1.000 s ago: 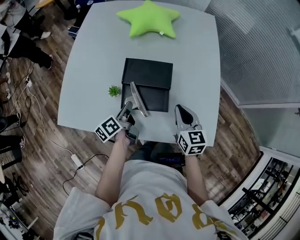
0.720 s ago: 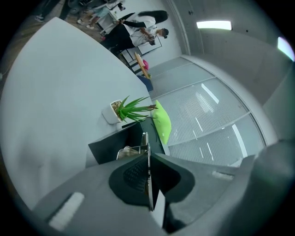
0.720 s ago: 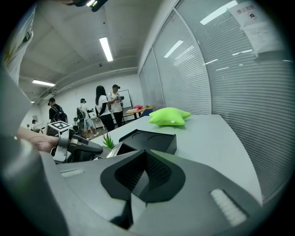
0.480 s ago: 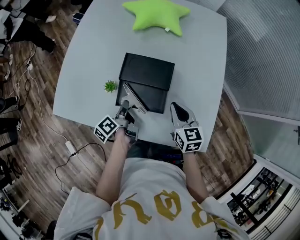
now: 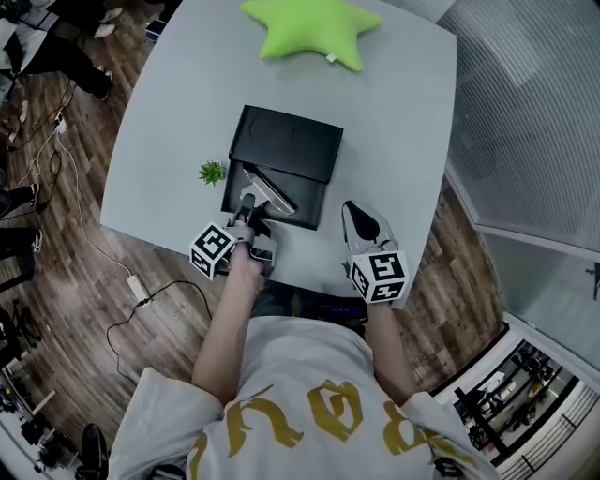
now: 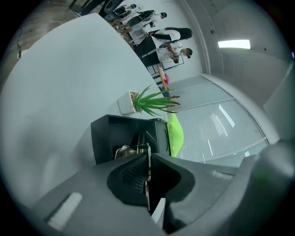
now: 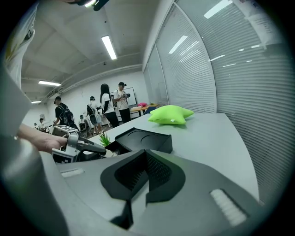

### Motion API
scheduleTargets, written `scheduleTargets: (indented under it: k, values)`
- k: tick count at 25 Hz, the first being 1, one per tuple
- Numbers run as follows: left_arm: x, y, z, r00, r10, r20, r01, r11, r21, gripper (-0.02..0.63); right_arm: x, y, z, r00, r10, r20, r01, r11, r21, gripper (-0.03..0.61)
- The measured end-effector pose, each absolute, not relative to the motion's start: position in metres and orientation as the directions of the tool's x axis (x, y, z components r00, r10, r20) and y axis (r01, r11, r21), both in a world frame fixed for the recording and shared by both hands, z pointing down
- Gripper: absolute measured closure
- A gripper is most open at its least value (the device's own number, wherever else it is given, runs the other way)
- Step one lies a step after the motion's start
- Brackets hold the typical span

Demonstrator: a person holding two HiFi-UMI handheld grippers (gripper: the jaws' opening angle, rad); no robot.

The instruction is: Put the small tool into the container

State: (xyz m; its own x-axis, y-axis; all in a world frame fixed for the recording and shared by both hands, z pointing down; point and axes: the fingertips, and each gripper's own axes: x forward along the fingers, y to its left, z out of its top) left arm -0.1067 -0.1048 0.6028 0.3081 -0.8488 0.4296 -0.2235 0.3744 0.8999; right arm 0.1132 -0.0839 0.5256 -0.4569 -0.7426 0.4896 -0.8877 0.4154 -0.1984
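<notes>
While my right gripper (image 5: 354,214) hovers by the near edge of the counter (image 5: 394,141), its jaws are pressed together on nothing. My left gripper (image 5: 248,208), to its left, is pinching the small tool (image 5: 270,192), a thin metal piece, by its near end. The tool slants out over the open near part of the black container (image 5: 291,145); I cannot tell whether it touches the bottom. A small potted plant (image 5: 213,172) stands just left of the container. A green star cushion (image 5: 311,28) lies at the counter's far edge, well apart.
</notes>
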Motion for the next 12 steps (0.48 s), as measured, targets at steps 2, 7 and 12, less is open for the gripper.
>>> scheduleTargets:
  k: [2,7,12]
  values:
    - [-0.102,-0.109,0.6,0.323,-0.859,0.396,-0.196,0.349,0.916,0.581,0.113,-0.085,0.525,-0.459,-0.741,0.491,-0.887,0.416,-0.201,0.555]
    - [-0.096,-0.11,0.598,0.345,-0.853,0.391,-0.201,0.34,0.919,0.534,0.113,-0.08,0.53,-0.465,-0.731,0.499,-0.883,0.42,-0.208,0.555]
    - [-0.094,-0.11,0.597,0.394,-0.817,0.42,-0.269,0.335,0.903,0.442,0.11,-0.076,0.528,-0.467,-0.738,0.487,-0.883,0.421,-0.207,0.555]
